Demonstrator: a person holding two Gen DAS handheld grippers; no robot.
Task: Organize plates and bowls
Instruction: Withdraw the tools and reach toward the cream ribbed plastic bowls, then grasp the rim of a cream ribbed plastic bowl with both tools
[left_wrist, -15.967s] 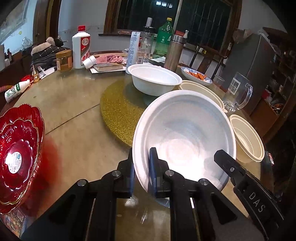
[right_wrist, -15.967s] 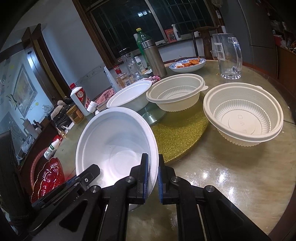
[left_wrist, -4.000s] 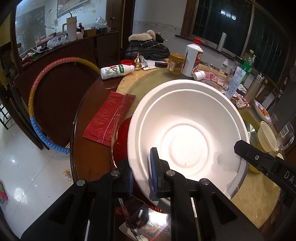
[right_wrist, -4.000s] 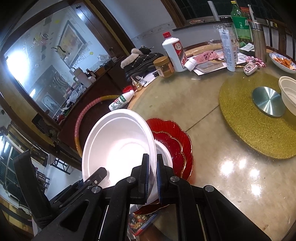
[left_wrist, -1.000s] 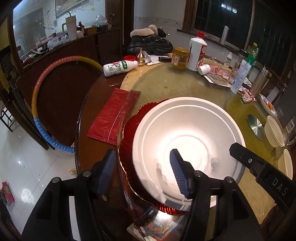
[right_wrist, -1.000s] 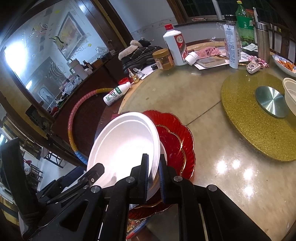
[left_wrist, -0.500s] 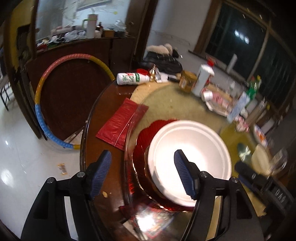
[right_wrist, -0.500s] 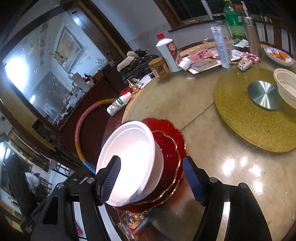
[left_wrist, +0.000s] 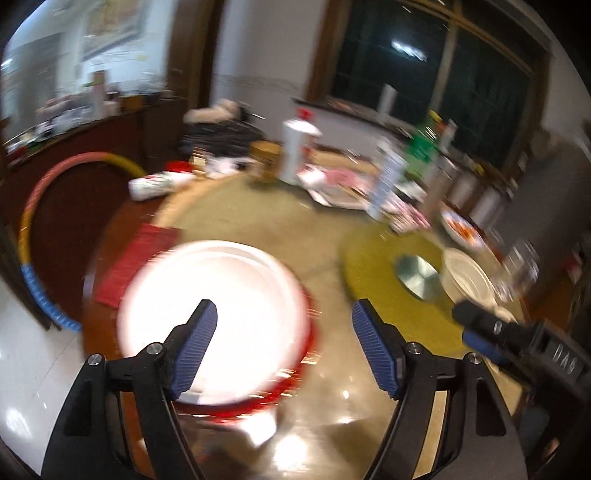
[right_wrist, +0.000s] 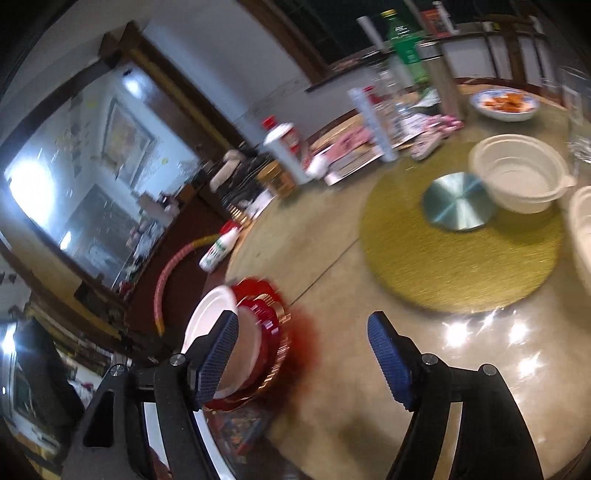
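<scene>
The white bowls (left_wrist: 221, 306) sit stacked on the red scalloped plates (left_wrist: 295, 373) at the table's near left; the stack also shows in the right wrist view (right_wrist: 212, 310) on the red plates (right_wrist: 266, 325). My left gripper (left_wrist: 284, 343) is open and empty, above and just behind the stack. My right gripper (right_wrist: 301, 358) is open and empty, to the right of the stack. A cream ribbed bowl (right_wrist: 517, 173) sits on the gold turntable (right_wrist: 458, 258), a second cream bowl (right_wrist: 581, 229) at the right edge. Both views are blurred.
Bottles, a jar (right_wrist: 277, 177), papers and a plate of orange food (right_wrist: 504, 103) crowd the far side of the table. A glass mug (right_wrist: 580, 110) stands far right. A red packet (left_wrist: 136, 258) lies left of the stack. A hoop (left_wrist: 33, 221) leans beside the table.
Both grippers let go of the white bowl, leaving it nested on the stack over the red plates. Both are now open, pulling back and swinging right toward the turntable.
</scene>
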